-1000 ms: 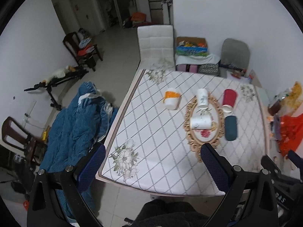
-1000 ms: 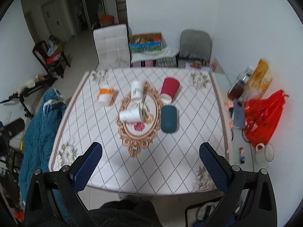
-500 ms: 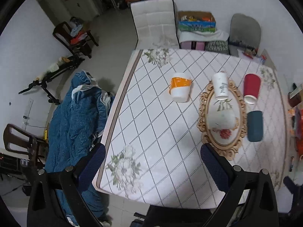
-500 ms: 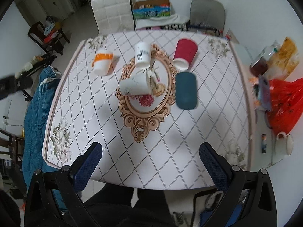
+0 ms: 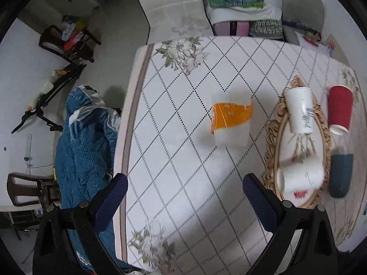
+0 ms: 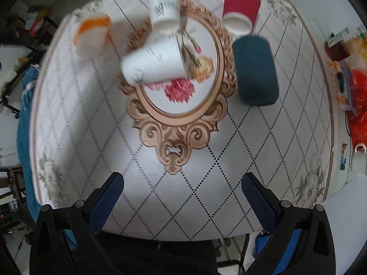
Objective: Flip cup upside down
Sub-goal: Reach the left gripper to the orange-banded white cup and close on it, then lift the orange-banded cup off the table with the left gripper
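Several paper cups lie on their sides on the table. A white cup (image 6: 156, 64) lies on the ornate oval mat (image 6: 179, 105), also in the left wrist view (image 5: 300, 181). A second white cup (image 6: 165, 11) (image 5: 299, 110) lies behind it. An orange-banded cup (image 5: 230, 121) (image 6: 91, 36) lies left of the mat. A red cup (image 6: 240, 9) (image 5: 339, 110) and a dark teal cup (image 6: 254, 68) (image 5: 339, 174) lie right. My left gripper (image 5: 183, 197) is open above the table, nearest the orange-banded cup. My right gripper (image 6: 182, 197) is open above the mat's near end.
The tablecloth (image 5: 183, 160) has a diamond pattern. A blue jacket (image 5: 87, 142) hangs off the table's left side. A white chair (image 5: 169, 4) and boxes stand at the far end. A red bag (image 6: 357, 105) and a white mug (image 6: 360, 158) sit to the right.
Both grippers have moved down and forward toward the table, so the cups appear larger. Both stay open and empty. The cups have not moved.
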